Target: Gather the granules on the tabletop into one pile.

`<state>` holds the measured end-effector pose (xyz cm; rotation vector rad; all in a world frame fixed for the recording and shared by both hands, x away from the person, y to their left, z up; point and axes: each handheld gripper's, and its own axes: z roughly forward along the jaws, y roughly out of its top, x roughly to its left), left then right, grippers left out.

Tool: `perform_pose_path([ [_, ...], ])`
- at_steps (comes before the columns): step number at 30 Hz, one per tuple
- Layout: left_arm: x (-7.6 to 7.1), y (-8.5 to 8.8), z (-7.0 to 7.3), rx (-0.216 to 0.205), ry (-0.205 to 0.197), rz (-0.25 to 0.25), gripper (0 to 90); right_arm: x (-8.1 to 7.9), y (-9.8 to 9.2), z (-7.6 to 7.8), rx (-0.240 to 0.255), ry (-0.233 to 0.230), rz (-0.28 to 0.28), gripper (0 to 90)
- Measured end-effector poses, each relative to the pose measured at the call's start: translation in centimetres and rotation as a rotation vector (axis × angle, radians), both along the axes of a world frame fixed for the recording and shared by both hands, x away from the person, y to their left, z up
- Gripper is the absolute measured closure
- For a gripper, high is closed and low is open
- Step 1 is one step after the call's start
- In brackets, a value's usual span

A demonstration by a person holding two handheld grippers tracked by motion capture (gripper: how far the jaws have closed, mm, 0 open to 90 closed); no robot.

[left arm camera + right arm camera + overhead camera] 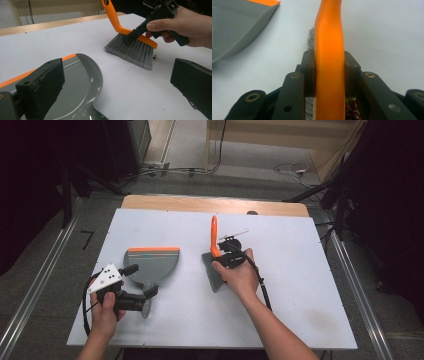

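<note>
A grey dustpan (152,261) with an orange front lip lies flat on the white board, its handle pointing toward me. My left gripper (142,280) stands open with its jaws wide on either side of that handle, and the pads do not touch it. In the left gripper view the dustpan (75,82) lies low between the two jaws. To the right, a brush (214,240) with an orange handle and grey bristles (132,50) rests bristles-down on the board. My right gripper (218,256) is shut on the brush's orange handle (329,50), just above the bristles.
The white board (300,285) covers a wooden table whose far edge (215,203) shows at the back. A small dark speck (155,57) lies beside the bristles. A thin metal piece (234,235) lies behind the brush. Cables trail from both grippers toward me.
</note>
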<state>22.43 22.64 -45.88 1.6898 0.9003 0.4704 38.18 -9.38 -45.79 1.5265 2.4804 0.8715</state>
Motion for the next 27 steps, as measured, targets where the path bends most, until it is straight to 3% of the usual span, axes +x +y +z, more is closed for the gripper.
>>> perform_pose_path([
  [15,0.0,0.0,0.0,0.002,0.004,0.003,0.0,-0.1,-3.2,0.0,0.011,-0.001,-0.057,67.7],
  [18,0.1,0.0,-0.1,0.006,0.005,0.002,0.0,-0.2,-3.6,0.1,0.068,0.008,-0.051,67.9],
  [22,0.2,-0.1,-0.1,0.006,0.006,0.002,0.0,-0.7,-2.9,0.8,0.097,-0.009,-0.041,68.6],
  [27,0.2,-0.3,-0.2,0.008,0.010,-0.002,0.0,-0.9,-0.7,1.9,0.126,-0.021,-0.013,68.8],
])
